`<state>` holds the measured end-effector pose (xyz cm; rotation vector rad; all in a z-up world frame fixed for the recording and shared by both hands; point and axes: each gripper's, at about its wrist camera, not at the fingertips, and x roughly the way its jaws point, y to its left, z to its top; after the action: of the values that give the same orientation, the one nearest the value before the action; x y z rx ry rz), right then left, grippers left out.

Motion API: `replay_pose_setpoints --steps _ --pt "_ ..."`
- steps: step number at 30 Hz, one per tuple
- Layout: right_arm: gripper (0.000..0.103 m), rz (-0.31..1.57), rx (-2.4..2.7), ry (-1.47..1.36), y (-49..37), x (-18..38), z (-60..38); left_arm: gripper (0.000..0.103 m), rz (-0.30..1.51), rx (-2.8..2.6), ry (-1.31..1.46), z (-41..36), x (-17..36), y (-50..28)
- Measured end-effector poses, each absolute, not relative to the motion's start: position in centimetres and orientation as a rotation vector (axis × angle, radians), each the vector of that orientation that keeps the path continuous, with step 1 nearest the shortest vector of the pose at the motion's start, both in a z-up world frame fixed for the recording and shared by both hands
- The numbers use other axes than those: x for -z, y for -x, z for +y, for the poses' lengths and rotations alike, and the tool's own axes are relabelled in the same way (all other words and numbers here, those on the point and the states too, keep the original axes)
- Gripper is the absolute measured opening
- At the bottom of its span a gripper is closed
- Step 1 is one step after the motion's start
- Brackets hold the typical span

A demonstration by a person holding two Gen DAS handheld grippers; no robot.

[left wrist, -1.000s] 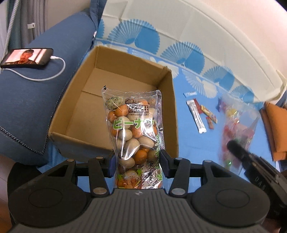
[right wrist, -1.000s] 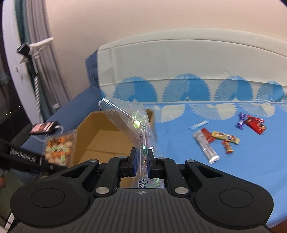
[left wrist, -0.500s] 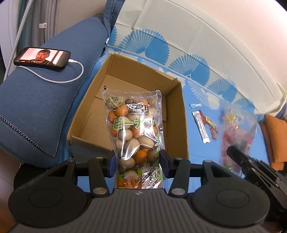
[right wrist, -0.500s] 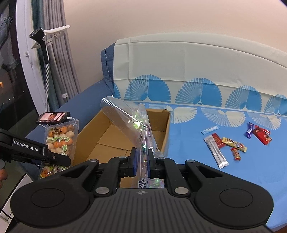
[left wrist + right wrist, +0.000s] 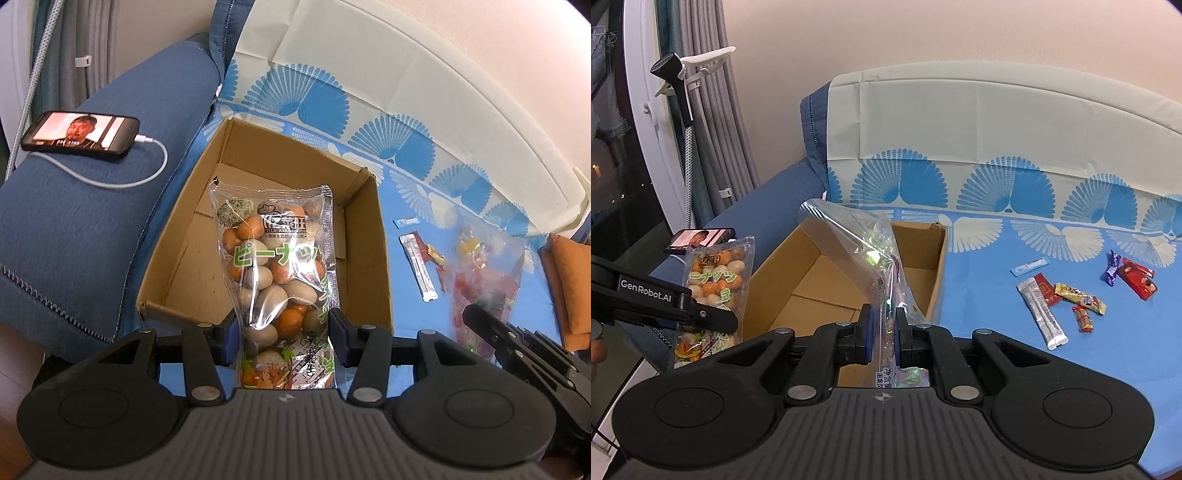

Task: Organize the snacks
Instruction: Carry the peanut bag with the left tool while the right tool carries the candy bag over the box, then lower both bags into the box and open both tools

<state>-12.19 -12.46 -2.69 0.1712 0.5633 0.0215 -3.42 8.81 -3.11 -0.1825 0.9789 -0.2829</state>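
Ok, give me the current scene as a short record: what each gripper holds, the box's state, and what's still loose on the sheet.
left gripper: shut on clear bag of coated peanuts, held over the box
right gripper: shut on clear plastic candy bag
brown cardboard box: open, nothing visible inside
blue fan-print sheet: silver stick sachet, several small wrapped snacks beside it
black phone: on blue sofa arm, screen lit, cable plugged in

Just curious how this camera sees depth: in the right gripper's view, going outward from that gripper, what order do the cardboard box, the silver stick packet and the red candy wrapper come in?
1. Cardboard box, just ahead of the right gripper, slightly left.
2. Silver stick packet, on the blue cover to the right.
3. Red candy wrapper, farthest right.
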Motion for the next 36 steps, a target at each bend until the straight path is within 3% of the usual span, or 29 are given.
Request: replay_pose_setpoints --steps 15,31,32,33,34,35,36 --pt "0.011 0.588 -0.059 -0.21 6.7 3.9 -12.2 0.054 0.978 0.266 0.101 6.4 4.4 -2.2" --pt "0.012 0.653 -0.09 -0.288 -2.0 7.6 -12.9 0.054 1.044 0.214 -0.007 4.5 9.8 -9.6" --pt "0.014 0.649 -0.089 -0.299 -2.4 7.8 -13.0 0.055 1.045 0.208 -0.01 4.4 10.0 -9.9" --pt "0.025 0.64 -0.092 -0.315 -2.7 7.8 -13.1 0.057 1.047 0.19 -0.009 4.5 10.1 -10.1" --pt "0.032 0.626 -0.09 -0.336 -2.9 7.8 -13.3 0.073 1.043 0.166 -0.002 4.5 10.2 -10.3" --pt "0.054 0.604 -0.089 -0.364 -2.9 7.7 -13.6 0.1 1.04 0.145 0.002 4.6 10.1 -10.5" --pt "0.069 0.586 -0.088 -0.383 -2.8 7.5 -13.8 0.102 1.028 0.127 0.006 4.8 9.9 -10.6"
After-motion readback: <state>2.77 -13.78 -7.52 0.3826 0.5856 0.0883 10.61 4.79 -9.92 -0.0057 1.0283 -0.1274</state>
